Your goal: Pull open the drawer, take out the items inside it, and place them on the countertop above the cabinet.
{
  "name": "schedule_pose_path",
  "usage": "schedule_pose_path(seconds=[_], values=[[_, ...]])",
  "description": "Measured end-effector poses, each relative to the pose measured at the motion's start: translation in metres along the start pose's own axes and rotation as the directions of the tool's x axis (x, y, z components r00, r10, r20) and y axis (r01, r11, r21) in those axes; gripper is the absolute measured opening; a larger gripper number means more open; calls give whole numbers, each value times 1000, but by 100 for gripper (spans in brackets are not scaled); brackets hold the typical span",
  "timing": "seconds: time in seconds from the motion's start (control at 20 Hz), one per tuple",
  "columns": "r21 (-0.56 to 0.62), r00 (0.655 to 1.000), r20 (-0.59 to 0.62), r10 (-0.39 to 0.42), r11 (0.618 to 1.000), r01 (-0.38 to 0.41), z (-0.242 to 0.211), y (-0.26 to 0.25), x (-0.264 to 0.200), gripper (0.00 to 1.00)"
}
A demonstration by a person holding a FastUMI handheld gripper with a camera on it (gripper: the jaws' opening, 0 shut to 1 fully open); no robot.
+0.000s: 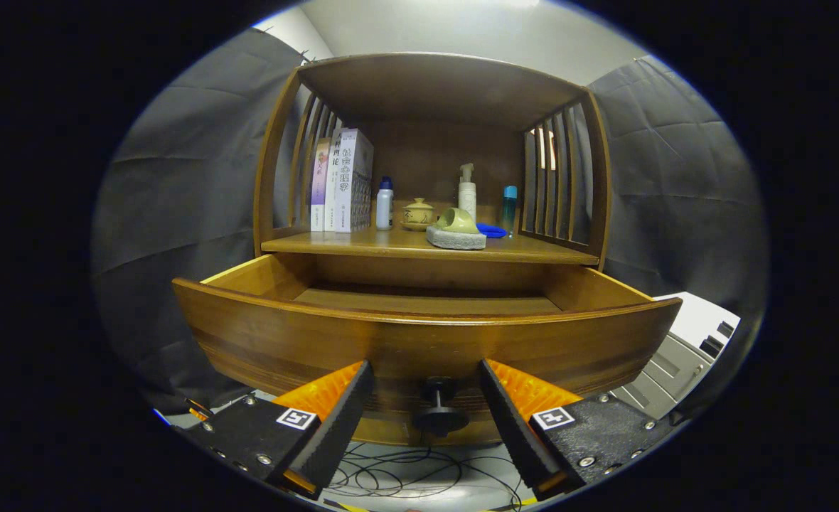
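1. The gripper [425, 412] hung wide open with nothing held, the drawer knob [439, 411] between its fingers but apart from both.
2. The drawer [419, 341] stood pulled out at twelve o'clock from the fingers; what showed of its floor looked bare, the front hiding the rest.
3. On the countertop [391, 245] above, a green cup [458, 220] lay on a grey pad [455, 238], perhaps already lifted out.
4. Books [341, 181] and bottles stood further back at twelve.
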State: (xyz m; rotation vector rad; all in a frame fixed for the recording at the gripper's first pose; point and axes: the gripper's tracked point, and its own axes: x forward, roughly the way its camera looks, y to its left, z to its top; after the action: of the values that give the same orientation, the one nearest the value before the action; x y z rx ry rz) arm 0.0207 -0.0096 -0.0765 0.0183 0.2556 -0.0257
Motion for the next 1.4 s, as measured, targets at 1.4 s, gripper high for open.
schedule_pose_path(seconds=[1.4], values=[[60,998,48,45,997,-48,29,1,115,94]])
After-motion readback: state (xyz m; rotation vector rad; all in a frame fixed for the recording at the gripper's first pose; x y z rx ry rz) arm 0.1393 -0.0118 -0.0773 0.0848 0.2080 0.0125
